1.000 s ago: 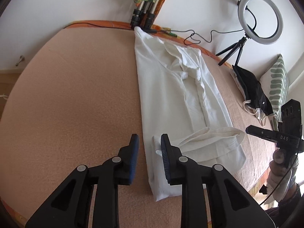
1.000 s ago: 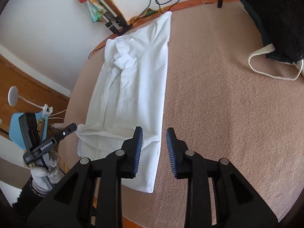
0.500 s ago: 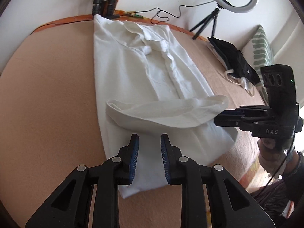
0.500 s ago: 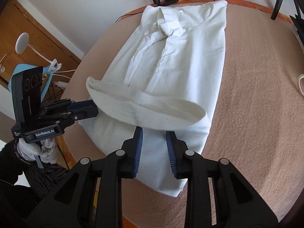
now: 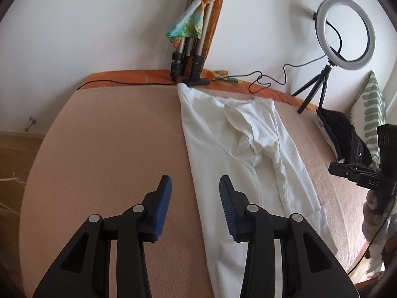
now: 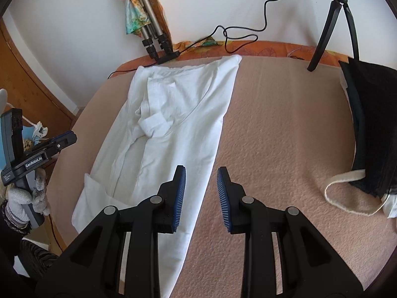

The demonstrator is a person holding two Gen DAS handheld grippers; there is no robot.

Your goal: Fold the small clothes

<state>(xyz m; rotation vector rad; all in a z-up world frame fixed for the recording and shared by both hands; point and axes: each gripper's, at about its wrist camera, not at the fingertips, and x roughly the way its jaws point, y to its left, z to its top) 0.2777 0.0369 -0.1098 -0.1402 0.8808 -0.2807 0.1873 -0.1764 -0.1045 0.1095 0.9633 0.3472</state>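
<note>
Reading "DAS", right tool (image 5: 335,170) (empty, parted) flanks opening, empty left tool (image 5: 194,191).

Domestic bedroom: peach fleece blanket (image 5: 111,149) over an orange-patterned mattress (image 6: 260,47), green-striped white cushion (image 5: 372,104), wooden door (image 6: 27,79), white plastered walls.

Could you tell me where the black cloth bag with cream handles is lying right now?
The black cloth bag lies at the right edge of the peach blanket in the right wrist view, beside the black tripod.
</note>
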